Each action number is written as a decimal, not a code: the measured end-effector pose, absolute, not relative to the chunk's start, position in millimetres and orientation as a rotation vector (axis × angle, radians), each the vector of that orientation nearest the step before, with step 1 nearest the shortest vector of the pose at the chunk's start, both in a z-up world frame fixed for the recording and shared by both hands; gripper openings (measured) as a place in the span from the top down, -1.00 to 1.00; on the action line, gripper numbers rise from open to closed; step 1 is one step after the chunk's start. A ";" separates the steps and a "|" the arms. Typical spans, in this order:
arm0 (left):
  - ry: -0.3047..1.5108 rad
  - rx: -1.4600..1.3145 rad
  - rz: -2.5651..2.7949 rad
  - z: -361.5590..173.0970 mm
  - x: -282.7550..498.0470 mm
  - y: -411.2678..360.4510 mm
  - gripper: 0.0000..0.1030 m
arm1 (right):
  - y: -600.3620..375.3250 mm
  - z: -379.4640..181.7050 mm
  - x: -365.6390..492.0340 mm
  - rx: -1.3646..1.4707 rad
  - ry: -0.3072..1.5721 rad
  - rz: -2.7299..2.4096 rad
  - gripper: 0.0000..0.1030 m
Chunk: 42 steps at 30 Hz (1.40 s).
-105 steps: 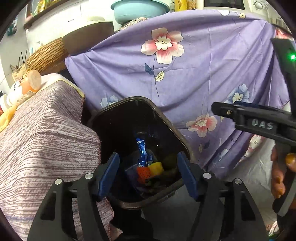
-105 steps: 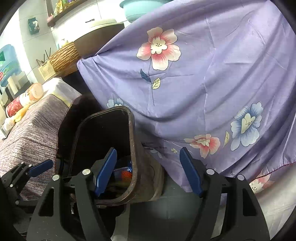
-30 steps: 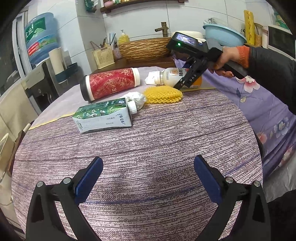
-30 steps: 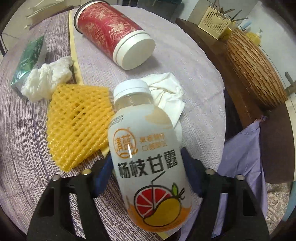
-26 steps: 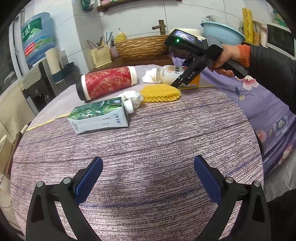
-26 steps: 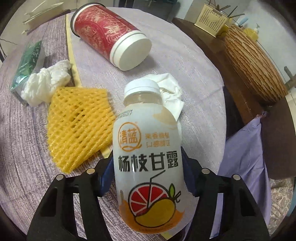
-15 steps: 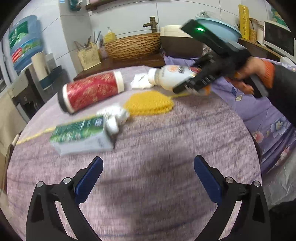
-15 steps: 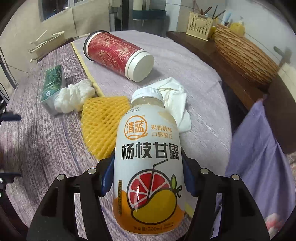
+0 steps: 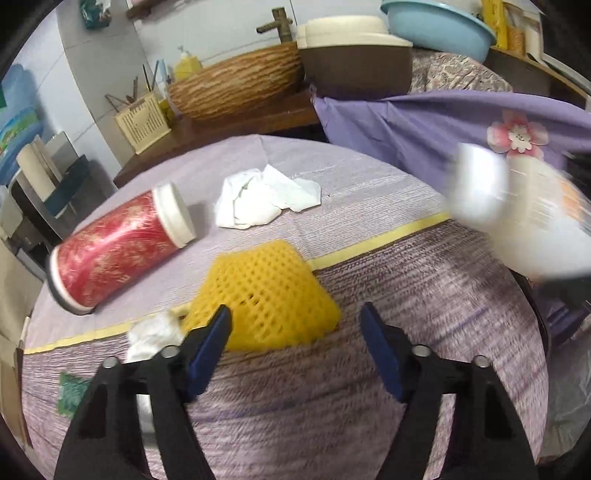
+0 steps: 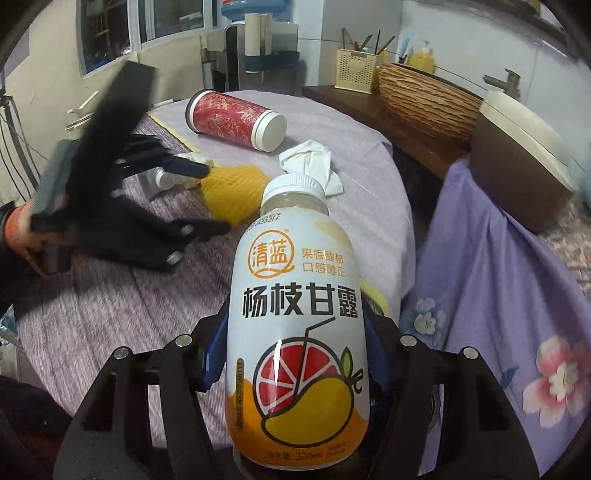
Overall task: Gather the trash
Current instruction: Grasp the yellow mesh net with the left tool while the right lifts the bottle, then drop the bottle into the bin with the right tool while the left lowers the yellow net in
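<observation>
On the left, the left gripper (image 9: 295,347) hangs over the round table (image 9: 424,280) with its cloth of purple stripes; its jaws have just been closing, yet the blue pads (image 9: 208,349) stand apart and press on nothing, and the near edge of the yellow foam net (image 9: 266,291) lies on the table just past the tips, seen between them. Left of the net a small crumpled tissue (image 9: 153,334) lies touching it, and near it the corner of a green carton (image 9: 72,393) shows, partly hidden behind the left finger. Farther on the left a red canister (image 9: 114,251) with a white lid lies on its side; to the right of it, at the far part of the table, lies a bigger white napkin (image 9: 264,197), apart from the net. At the far side stand a woven basket (image 9: 236,88) and a blue basin (image 9: 436,24). To the right a purple flowered cloth (image 9: 443,122) hangs beside the table. At the right edge of this view the juice bottle (image 10: 297,325) passes as a blur; the right wrist view shows it sharp, upright between the fingers of the right gripper (image 10: 295,354), which are clamped on both sides of its body, with the bottle held above the right edge of the table; the white cap points away from the camera.
</observation>
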State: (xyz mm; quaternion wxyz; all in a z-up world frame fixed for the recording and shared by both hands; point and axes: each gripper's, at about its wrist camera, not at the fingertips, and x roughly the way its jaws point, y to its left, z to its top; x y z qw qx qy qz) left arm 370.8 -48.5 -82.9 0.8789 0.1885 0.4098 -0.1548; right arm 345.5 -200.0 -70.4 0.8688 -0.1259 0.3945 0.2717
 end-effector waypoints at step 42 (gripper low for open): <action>0.720 0.177 -0.694 -88.4 182.0 -187.7 0.63 | -337.1 -239.9 239.0 0.214 0.918 0.089 -0.20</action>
